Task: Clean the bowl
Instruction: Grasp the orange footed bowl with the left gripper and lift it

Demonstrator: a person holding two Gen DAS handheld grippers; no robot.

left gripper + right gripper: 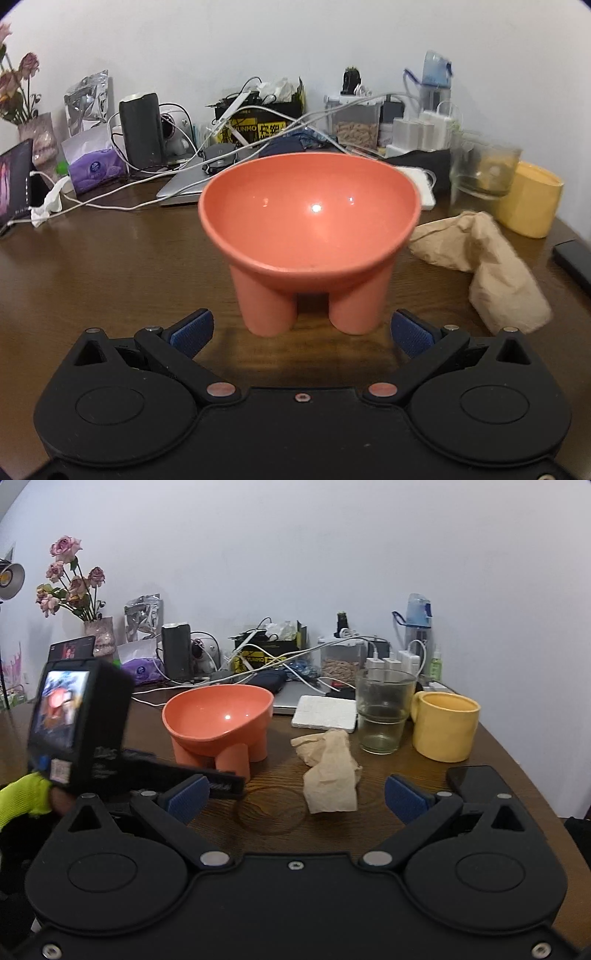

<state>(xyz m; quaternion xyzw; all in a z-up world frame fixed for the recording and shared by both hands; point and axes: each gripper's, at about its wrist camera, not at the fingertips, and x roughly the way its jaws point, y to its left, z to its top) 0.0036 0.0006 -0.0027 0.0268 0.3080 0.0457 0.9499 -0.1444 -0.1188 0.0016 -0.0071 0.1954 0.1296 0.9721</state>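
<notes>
A coral bowl [310,225] on stubby legs stands on the brown wooden table, its tilted mouth facing me. My left gripper [301,332] is open just in front of its legs, blue pads on either side, nothing held. From the right wrist view the bowl [218,720] sits left of centre. A crumpled brown paper towel [330,771] lies to its right on the table, also seen as the paper towel [480,266] in the left view. My right gripper [295,797] is open and empty, just short of the towel. The left gripper's body [77,723] appears at the left, held by a hand in a yellow-green glove.
A clear glass [382,712] and a yellow mug [447,725] stand right of the towel. A black phone [476,779] lies near the right edge. A white slab [325,710], laptop, cables, chargers, tissue pack and a vase of roses [70,579] crowd the back.
</notes>
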